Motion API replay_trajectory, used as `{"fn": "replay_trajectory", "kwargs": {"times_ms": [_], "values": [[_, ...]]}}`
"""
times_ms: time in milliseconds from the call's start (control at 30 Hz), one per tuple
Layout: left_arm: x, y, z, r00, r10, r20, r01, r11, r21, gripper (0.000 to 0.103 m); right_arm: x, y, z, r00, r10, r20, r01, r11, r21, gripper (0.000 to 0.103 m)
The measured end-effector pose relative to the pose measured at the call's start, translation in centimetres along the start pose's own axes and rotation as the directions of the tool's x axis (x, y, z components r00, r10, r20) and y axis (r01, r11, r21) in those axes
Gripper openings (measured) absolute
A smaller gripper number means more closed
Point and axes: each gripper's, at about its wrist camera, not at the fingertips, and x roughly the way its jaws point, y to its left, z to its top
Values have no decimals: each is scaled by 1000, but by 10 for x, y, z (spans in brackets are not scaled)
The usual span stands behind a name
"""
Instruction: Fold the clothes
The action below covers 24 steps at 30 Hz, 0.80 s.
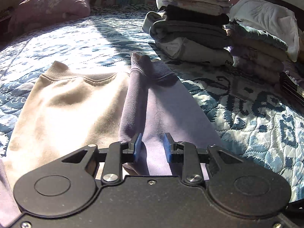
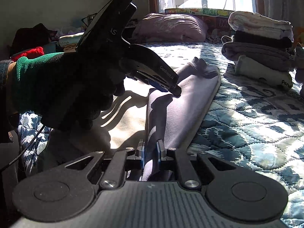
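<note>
A cream sweatshirt (image 1: 72,106) lies flat on the bed, with its lavender sleeve (image 1: 134,98) folded lengthwise over the right side and the cuff (image 1: 140,60) pointing away. My left gripper (image 1: 152,147) hovers open low over the near end of the sleeve, and the fabric lies under its blue pads (image 1: 137,148). In the right wrist view a gloved hand (image 2: 57,85) holds the left gripper (image 2: 171,89) just above the sleeve (image 2: 190,98). My right gripper (image 2: 151,152) is shut on a raised fold of the lavender fabric at the near edge.
A blue-and-white quilt (image 1: 256,123) covers the bed. A tall stack of folded clothes (image 1: 190,28) (image 2: 260,47) stands at the far right. A purple pillow (image 1: 51,7) (image 2: 171,28) lies at the head. Loose clothes (image 2: 32,45) are piled at the left.
</note>
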Motion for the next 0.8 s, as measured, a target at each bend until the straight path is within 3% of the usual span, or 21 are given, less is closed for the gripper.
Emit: {"fn": "replay_trajectory", "kwargs": {"times_ms": [100,200,267,400,467,533,600,700,800], "values": [[-27,3,0,995,-35,90,37,999,-20,24,-13,-3,0,997,30,68,-33,999,38,14],[-12,9,-6,999,46,2,-46,999,-27,26,-4,-3,-8,1000,27,6,-27,999,38,13],[-9,14,-4,999,38,14,-37,999,-29,25,-4,0,-10,1000,20,12,-21,999,27,14],[-12,11,27,996,20,91,-20,1000,2,25,-8,-2,-11,999,45,23,-46,997,59,15],[2,7,48,996,17,93,-20,999,30,25,-8,-3,-12,999,49,23,-50,997,60,15],[25,7,65,997,26,69,-28,999,33,25,-7,-5,-12,998,56,23,-57,996,69,15],[55,13,73,1000,16,-11,-16,1000,11,25,-7,-6,-12,998,61,20,-62,995,76,15],[81,14,76,995,54,-86,-49,997,58,25,-5,-7,-11,998,67,18,-68,994,82,15],[63,10,86,999,36,9,-36,998,59,25,-5,-10,-11,997,77,19,-78,992,94,15]]}}
